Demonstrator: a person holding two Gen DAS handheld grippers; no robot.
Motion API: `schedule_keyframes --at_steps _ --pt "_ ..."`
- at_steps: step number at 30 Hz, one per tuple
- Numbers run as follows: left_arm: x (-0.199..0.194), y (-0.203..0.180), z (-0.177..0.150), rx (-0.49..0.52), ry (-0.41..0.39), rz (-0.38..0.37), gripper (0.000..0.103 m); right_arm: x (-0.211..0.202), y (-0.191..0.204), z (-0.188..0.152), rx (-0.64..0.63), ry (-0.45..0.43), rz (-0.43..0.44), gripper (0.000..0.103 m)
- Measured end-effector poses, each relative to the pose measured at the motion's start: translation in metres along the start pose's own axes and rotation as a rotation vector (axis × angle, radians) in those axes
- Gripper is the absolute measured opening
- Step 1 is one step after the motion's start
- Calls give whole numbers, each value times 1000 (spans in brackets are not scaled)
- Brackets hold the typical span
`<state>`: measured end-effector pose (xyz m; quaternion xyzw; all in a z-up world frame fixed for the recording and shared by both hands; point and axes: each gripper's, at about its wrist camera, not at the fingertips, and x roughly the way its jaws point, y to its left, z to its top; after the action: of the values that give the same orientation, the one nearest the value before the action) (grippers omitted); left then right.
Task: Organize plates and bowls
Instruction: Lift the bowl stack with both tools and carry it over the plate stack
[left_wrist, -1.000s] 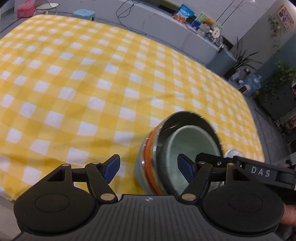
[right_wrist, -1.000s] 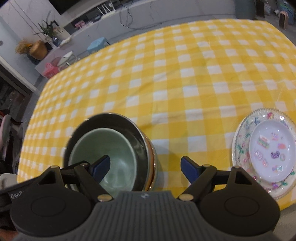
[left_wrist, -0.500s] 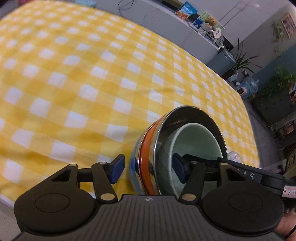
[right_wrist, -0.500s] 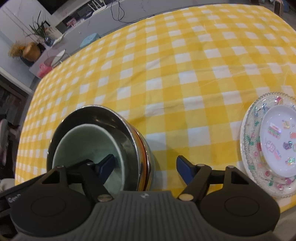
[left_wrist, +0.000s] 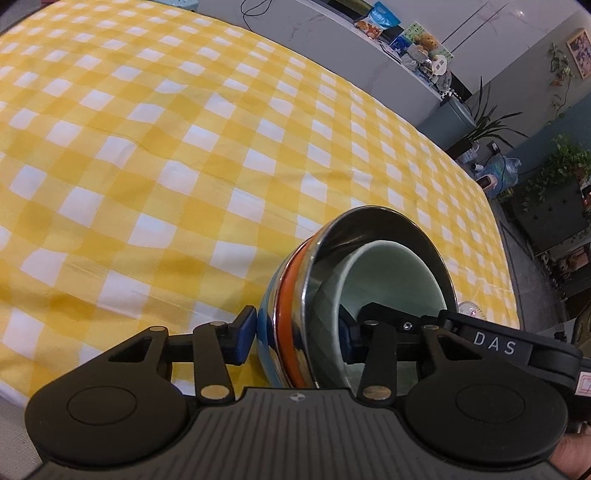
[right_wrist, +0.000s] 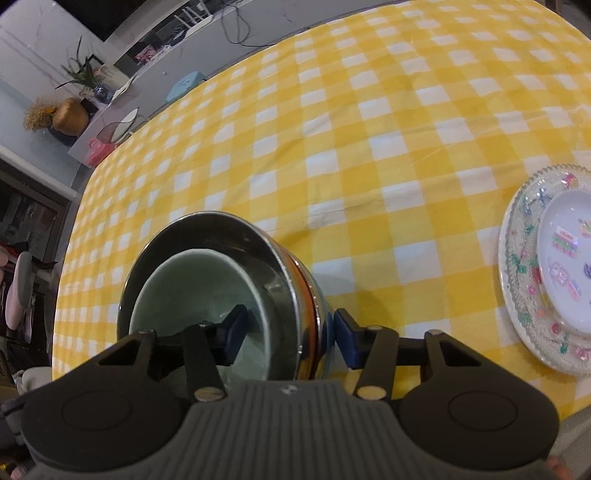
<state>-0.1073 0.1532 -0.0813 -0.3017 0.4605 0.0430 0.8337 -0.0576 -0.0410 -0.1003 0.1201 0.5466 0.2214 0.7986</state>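
Observation:
A stack of nested bowls (left_wrist: 295, 325) stands on the yellow checked tablecloth: a pale green bowl (left_wrist: 391, 280) inside a steel bowl, over an orange one and a blue one. My left gripper (left_wrist: 295, 338) has closed on the stack's left wall, one finger outside, one inside. My right gripper (right_wrist: 290, 332) has closed on the stack (right_wrist: 221, 280) at its right wall, one finger inside the green bowl (right_wrist: 192, 295). Two stacked plates (right_wrist: 554, 266), a small white one on a patterned clear one, lie to the right.
The tablecloth (left_wrist: 184, 147) stretches far ahead of the bowls. The near table edge is just below both grippers. Counters, plants and stools stand beyond the table.
Both grippers moved forward onto the bowl stack and narrowed from open until their fingers clamp its opposite walls. The stack looks closer and slightly tilted.

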Motion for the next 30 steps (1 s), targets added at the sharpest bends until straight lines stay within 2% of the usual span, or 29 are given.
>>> schedule_keyframes --at_steps 5,17,30 --pt "-4 1 1 -5 -7 5 50 -4 -1 3 26 6 11 40" --pt "-15 -9 1 24 -30 33 50 -12 4 3 25 1 21 40" --pt "-20 -58 6 99 -52 27 50 -54 -18 15 63 -60 31 40"
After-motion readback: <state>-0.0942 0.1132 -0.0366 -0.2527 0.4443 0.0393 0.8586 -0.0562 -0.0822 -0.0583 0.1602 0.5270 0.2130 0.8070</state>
